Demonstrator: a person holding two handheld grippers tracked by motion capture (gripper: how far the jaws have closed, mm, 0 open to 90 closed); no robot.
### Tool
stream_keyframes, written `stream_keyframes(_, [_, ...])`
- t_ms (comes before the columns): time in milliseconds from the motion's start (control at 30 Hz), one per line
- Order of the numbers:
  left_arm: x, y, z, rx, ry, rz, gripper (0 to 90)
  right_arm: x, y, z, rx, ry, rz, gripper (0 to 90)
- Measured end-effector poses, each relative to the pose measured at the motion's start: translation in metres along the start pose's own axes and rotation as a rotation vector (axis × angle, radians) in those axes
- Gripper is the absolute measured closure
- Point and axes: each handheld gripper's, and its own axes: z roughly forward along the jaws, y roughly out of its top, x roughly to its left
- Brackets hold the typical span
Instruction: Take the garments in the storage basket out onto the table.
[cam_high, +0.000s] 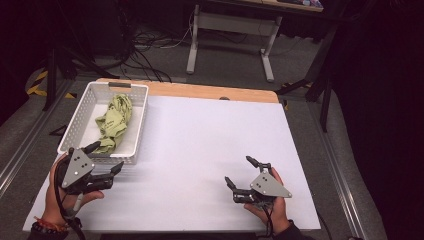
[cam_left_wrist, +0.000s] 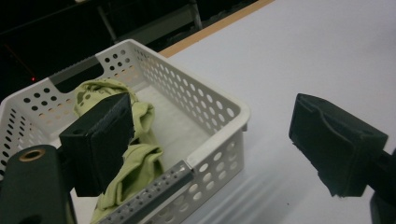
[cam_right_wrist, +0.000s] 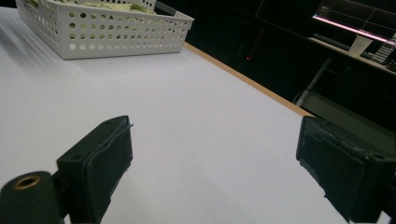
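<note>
High view: crumpled green cloth (cam_high: 114, 122) inside perforated white plastic basket (cam_high: 141, 107) on matte white bench (cam_high: 210, 145). Left gripper (cam_high: 104, 157) at basket's near corner, fingers wide, empty. Right gripper (cam_high: 241, 173) spread, empty.

Left gripper view: soft folds behind blocky black fingers (cam_left_wrist: 100, 140).

Right gripper view: basket far off.

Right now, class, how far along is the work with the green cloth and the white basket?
Done: the green cloth lies crumpled inside the white basket. In hand: nothing; the left gripper is open at the basket's near corner, and the right gripper is open over the table. Left: seemingly nothing more.
</note>
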Motion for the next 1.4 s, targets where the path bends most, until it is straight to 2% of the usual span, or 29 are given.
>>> stream_keyframes(133, [0.014,0.012,0.006,0.046,0.023,-0.03,14.0,0.001,-0.002,0.002,0.012,0.002,-0.001,11.6])
stream_keyframes(200, [0.022,0.022,0.011,0.082,0.027,-0.029,14.0,0.001,-0.002,0.003,0.014,0.002,-0.001,11.4])
stream_keyframes(233, [0.028,0.032,0.017,0.117,0.035,-0.017,13.3,0.001,-0.003,0.003,0.023,0.003,-0.003,11.3])
stream_keyframes(267, [0.028,0.032,0.017,0.117,0.035,-0.017,12.9,0.001,-0.003,0.003,0.023,0.003,-0.003,11.3])
stream_keyframes(367, [0.042,0.046,0.032,0.165,-0.013,-0.039,12.5,0.001,-0.004,0.005,0.029,0.006,0.003,11.2])
stream_keyframes(433, [0.047,0.051,0.041,0.198,-0.003,-0.03,12.6,0.001,-0.005,0.005,0.034,0.008,-0.002,11.1])
stream_keyframes(533, [0.055,0.056,0.058,0.251,-0.012,-0.032,12.1,0.001,-0.005,0.006,0.037,0.006,-0.002,11.1])
stream_keyframes(600, [0.063,0.06,0.077,0.307,0.012,-0.029,11.5,0.002,-0.006,0.007,0.05,0.006,-0.005,11.0])
stream_keyframes(633, [0.063,0.06,0.077,0.307,0.012,-0.029,11.5,0.002,-0.006,0.007,0.05,0.006,-0.005,11.0])
stream_keyframes(667, [0.067,0.061,0.085,0.337,0.011,-0.033,11.5,0.002,-0.006,0.008,0.052,0.01,-0.006,10.9])
stream_keyframes(733, [0.073,0.062,0.097,0.376,0.005,-0.052,11.5,0.003,-0.006,0.008,0.054,0.009,-0.011,10.9])
stream_keyframes(767, [0.081,0.059,0.113,0.439,0.002,-0.085,11.7,0.003,-0.006,0.007,0.055,0.006,-0.016,10.9])
stream_keyframes(800, [0.081,0.059,0.113,0.439,0.002,-0.085,11.7,0.003,-0.006,0.007,0.055,0.006,-0.016,10.9])
stream_keyframes(833, [0.085,0.058,0.122,0.483,-0.011,-0.107,11.7,0.004,-0.006,0.007,0.06,-0.004,-0.022,10.9])
stream_keyframes(900, [0.088,0.055,0.132,0.516,-0.008,-0.113,11.6,0.006,-0.005,0.007,0.076,-0.036,-0.054,11.0])
stream_keyframes(967, [0.092,0.051,0.144,0.565,0.002,-0.119,11.6,0.009,-0.005,0.008,0.08,-0.039,-0.079,11.0])
stream_keyframes(1100, [0.1,0.044,0.158,0.618,0.009,-0.168,11.1,0.012,-0.006,0.01,0.095,-0.027,-0.099,11.1])
stream_keyframes(1200, [0.103,0.038,0.168,0.651,0.019,-0.186,11.1,0.014,-0.007,0.012,0.111,-0.014,-0.117,11.3])
stream_keyframes(1267, [0.105,0.031,0.175,0.691,0.029,-0.197,10.8,0.015,-0.008,0.012,0.116,-0.009,-0.124,11.3])
stream_keyframes(1367, [0.109,0.021,0.182,0.739,0.032,-0.235,10.2,0.015,-0.009,0.013,0.123,-0.004,-0.126,11.4])
stream_keyframes(1400, [0.109,0.019,0.184,0.751,0.029,-0.236,10.2,0.015,-0.009,0.013,0.125,-0.002,-0.13,11.5])
